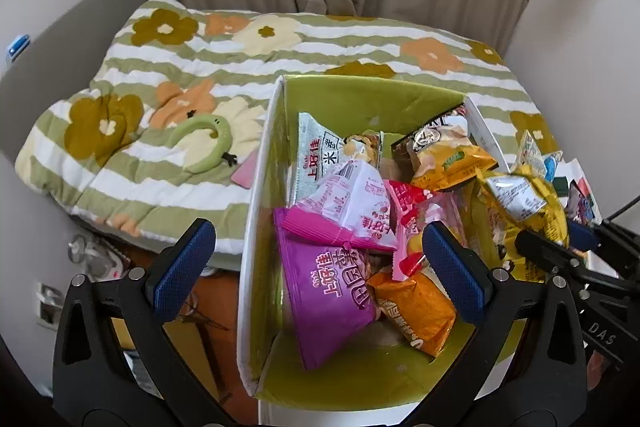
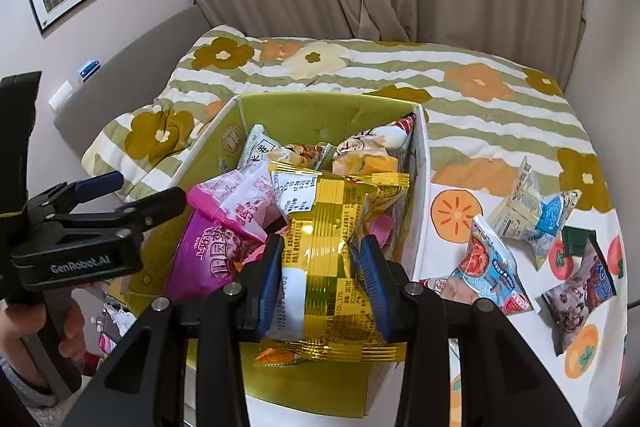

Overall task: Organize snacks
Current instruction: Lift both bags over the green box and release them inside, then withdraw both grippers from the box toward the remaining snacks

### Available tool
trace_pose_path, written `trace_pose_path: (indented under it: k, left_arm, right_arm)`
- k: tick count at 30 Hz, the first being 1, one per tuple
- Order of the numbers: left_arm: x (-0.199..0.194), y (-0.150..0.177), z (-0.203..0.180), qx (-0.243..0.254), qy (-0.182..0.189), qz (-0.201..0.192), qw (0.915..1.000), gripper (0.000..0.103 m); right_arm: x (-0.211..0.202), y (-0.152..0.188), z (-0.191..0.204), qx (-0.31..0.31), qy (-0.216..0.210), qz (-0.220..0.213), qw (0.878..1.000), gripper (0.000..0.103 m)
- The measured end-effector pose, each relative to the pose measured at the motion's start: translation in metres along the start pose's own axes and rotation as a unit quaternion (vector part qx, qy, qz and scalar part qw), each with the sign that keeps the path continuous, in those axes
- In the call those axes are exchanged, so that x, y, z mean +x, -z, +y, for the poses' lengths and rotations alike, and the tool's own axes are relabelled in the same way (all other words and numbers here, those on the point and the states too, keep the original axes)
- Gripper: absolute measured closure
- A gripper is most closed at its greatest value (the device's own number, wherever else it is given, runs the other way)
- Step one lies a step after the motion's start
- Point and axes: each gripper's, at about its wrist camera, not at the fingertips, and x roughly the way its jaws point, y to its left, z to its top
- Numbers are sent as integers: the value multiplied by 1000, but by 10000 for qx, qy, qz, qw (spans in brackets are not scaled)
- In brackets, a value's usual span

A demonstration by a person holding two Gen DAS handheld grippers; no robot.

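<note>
The green-lined box [image 2: 320, 115] sits on the flowered quilt [image 2: 480, 99] of the bed, and it is already well filled: a purple bag [image 1: 332, 295], a pink-and-white pack [image 1: 352, 207], an orange pack [image 1: 416, 311] and a silver rice-cracker pack [image 1: 316, 155] lie heaped inside. The right gripper [image 2: 320, 267] has its fingers clamped on a yellow foil packet [image 2: 332, 239], held over the box's near end, lower centre of the right wrist view; I'd say it is about to be dropped in with the others. The left gripper [image 1: 316, 263] hangs above the box's left wall with its fingers spread wide and nothing between them.

Still outside the box, at the right of the right wrist view, three packs lie on the fruit-print cloth [image 2: 452, 215]: a blue-and-red pack [image 2: 492, 267], a pale folded pack [image 2: 532, 207] and a dark pack [image 2: 580, 291]. So most snacks look stowed, one is in transit, and those three remain.
</note>
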Motion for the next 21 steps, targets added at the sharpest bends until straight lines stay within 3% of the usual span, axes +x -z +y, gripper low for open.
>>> trace_pose_path:
  k: [2, 5, 6, 21]
  left_arm:
    - [-2, -1, -1, -11, 15, -39, 10000, 1]
    - [-4, -1, -3, 54, -1, -78, 10000, 1]
    - [-5, 0, -4, 66, -7, -85, 9999, 1]
    - [-26, 11, -6, 172, 148, -253, 9994, 1]
  right_arm:
    - [3, 0, -1, 6, -52, 64, 10000, 60]
    - [5, 1, 1, -6, -145, 102, 9998, 22]
    - [4, 3, 1, -13, -186, 79, 9998, 3]
    - [-14, 19, 7, -113, -26, -122, 9999, 0]
